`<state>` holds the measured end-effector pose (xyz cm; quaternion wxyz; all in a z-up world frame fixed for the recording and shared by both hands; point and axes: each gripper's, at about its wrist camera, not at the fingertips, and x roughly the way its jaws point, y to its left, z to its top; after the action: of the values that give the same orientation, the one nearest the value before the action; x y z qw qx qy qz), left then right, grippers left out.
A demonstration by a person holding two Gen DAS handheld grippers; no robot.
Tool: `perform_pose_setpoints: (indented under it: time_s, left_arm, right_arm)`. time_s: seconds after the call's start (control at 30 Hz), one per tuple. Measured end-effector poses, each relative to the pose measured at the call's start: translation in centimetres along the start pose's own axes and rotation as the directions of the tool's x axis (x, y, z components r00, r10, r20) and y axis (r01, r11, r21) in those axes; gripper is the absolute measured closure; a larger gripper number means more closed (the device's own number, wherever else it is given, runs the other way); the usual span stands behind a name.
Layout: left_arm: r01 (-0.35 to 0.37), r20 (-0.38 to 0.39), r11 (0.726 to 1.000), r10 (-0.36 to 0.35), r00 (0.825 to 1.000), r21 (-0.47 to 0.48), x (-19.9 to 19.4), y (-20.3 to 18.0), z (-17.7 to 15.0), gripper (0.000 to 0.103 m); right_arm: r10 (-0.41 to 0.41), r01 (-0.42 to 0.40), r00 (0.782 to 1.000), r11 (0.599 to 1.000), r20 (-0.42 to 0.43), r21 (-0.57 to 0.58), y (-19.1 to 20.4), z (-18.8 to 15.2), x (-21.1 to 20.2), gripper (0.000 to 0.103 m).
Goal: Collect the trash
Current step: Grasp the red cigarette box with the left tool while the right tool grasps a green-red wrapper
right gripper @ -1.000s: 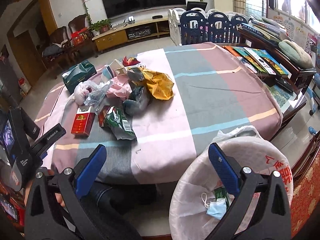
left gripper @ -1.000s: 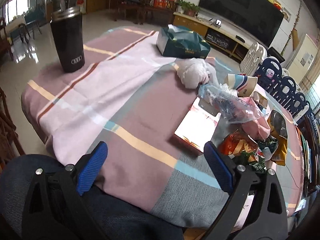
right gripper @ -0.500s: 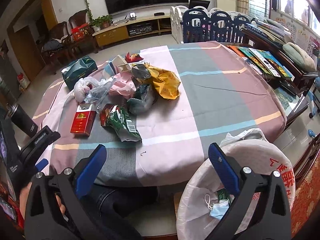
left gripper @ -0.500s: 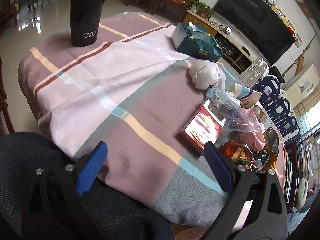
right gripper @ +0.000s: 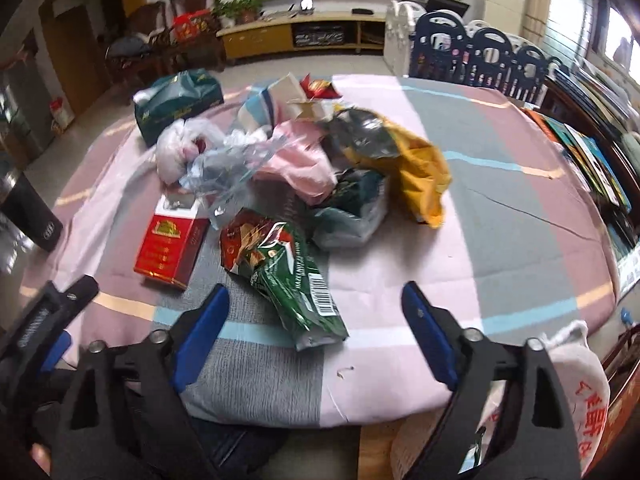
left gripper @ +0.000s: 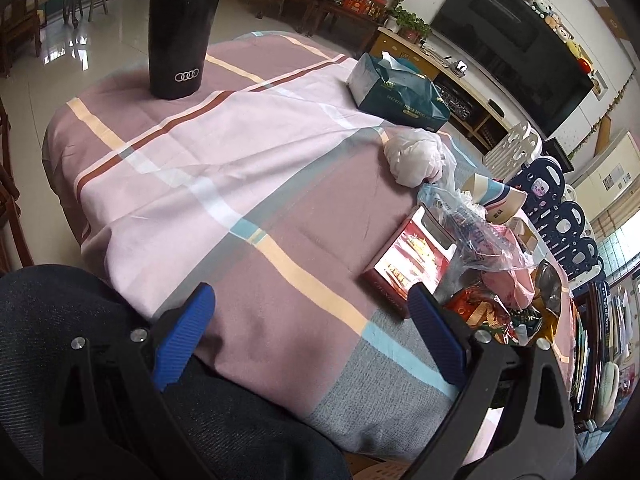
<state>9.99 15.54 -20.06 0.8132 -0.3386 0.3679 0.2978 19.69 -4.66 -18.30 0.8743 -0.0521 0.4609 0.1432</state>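
Right gripper (right gripper: pixel 314 312) has swung in over the table edge from beside the lined bin (right gripper: pixel 576 384), and its jaws just narrowed a bit, still apart with nothing pinched. A green snack wrapper (right gripper: pixel 296 284) lies right in front of it, with the trash pile (right gripper: pixel 320 168) heaped mid-table beyond. Left gripper (left gripper: pixel 310 320) hovers wide and empty near the red carton (left gripper: pixel 408 264). Black tumbler (left gripper: pixel 182 28) sits well off at the far edge.

Right tool (right gripper: pixel 314 312): black frame, blue ribbed pads, silver screws. Left tool (left gripper: pixel 310 312) identical. Dark trousers (left gripper: pixel 60 320).
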Motion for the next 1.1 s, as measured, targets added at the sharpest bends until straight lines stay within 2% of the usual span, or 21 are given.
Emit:
perform_pose_setpoints:
  time_s: [0.03, 0.07, 0.1, 0.13, 0.23, 0.3, 0.37, 0.43, 0.5, 0.57, 0.63, 0.7, 0.83, 1.03, 1.1]
  left_arm:
    - [0.000, -0.004, 1.000, 0.000, 1.000, -0.004, 0.1, 0.1, 0.0, 0.006]
    - [0.001, -0.007, 1.000, -0.001, 1.000, -0.008, 0.2, 0.2, 0.1, 0.006]
    - [0.002, -0.011, 1.000, -0.002, 1.000, -0.012, 0.3, 0.2, 0.1, 0.007]
    - [0.003, -0.015, 1.000, -0.003, 1.000, -0.014, 0.4, 0.3, 0.2, 0.007]
    - [-0.003, -0.021, 1.000, 0.003, 1.000, -0.019, 0.7, 0.2, 0.4, 0.007]
    - [-0.022, 0.012, 1.000, 0.022, 1.000, 0.011, 0.7, -0.7, 0.5, 0.007]
    - [-0.019, 0.071, 0.995, 0.012, 0.997, 0.096, 0.6, -2.7, 0.5, 0.005]
    - [-0.005, 0.094, 0.968, -0.019, 0.995, 0.250, 1.6, -5.8, 0.6, 0.004]
    - [-0.031, 0.063, 0.924, 0.008, 0.998, 0.381, 3.7, -8.5, 0.3, 0.004]
    - [-0.061, 0.021, 0.880, 0.059, 0.998, 0.472, 5.9, -10.4, -0.1, 0.004]
    - [-0.076, -0.005, 0.859, 0.091, 0.996, 0.507, 7.2, -11.0, -0.3, 0.004]
    - [-0.076, -0.024, 0.864, 0.101, 0.995, 0.497, 7.9, -10.8, -0.1, 0.004]
    - [-0.057, -0.096, 0.906, 0.107, 0.990, 0.420, 9.2, -9.2, 1.0, 0.004]
    - [-0.032, -0.084, 0.912, 0.072, 0.994, 0.409, 9.1, -8.7, 1.2, 0.004]
    - [-0.039, -0.062, 0.909, 0.071, 0.996, 0.414, 8.7, -8.7, 1.1, 0.011]
  right_arm:
    - [-0.002, 0.002, 1.000, 1.000, -0.013, -0.020, 0.3, 0.0, 0.7, 0.042]
    - [0.001, -0.002, 0.999, 0.999, -0.032, -0.038, 0.6, 0.1, 1.4, 0.059]
    - [0.010, -0.013, 0.999, 0.999, -0.049, -0.042, 0.6, 0.0, 1.8, 0.071]
    - [0.035, -0.037, 0.997, 0.999, -0.064, -0.034, 0.5, -0.2, 2.0, 0.078]
    - [0.084, -0.085, 0.994, 0.996, -0.067, -0.020, 0.0, -0.6, 1.1, 0.086]
    - [0.098, -0.099, 0.994, 0.994, -0.046, -0.036, -0.5, -1.2, -0.2, 0.090]
    - [0.099, -0.100, 0.995, 0.994, -0.032, -0.038, -1.2, -1.9, -1.4, 0.090]
    - [0.089, -0.089, 0.996, 0.996, -0.024, -0.019, -2.5, -2.7, -2.4, 0.090]
    - [0.079, -0.079, 0.997, 0.997, -0.022, 0.005, -3.7, -3.4, -3.0, 0.090]
    - [0.059, -0.059, 0.998, 0.998, -0.025, 0.020, -4.8, -3.9, -3.3, 0.090]
    - [0.049, -0.048, 0.998, 0.998, -0.033, 0.050, -6.0, -4.3, -3.4, 0.090]
    - [0.055, -0.051, 0.997, 0.995, -0.048, 0.085, -7.0, -4.6, -3.3, 0.090]
    - [0.065, -0.058, 0.996, 0.993, -0.065, 0.105, -7.3, -5.0, -3.0, 0.090]
    - [0.070, -0.063, 0.995, 0.993, -0.069, 0.097, -6.6, -5.2, -3.2, 0.090]
    - [0.067, -0.060, 0.995, 0.994, -0.070, 0.093, -6.5, -5.3, -3.2, 0.090]
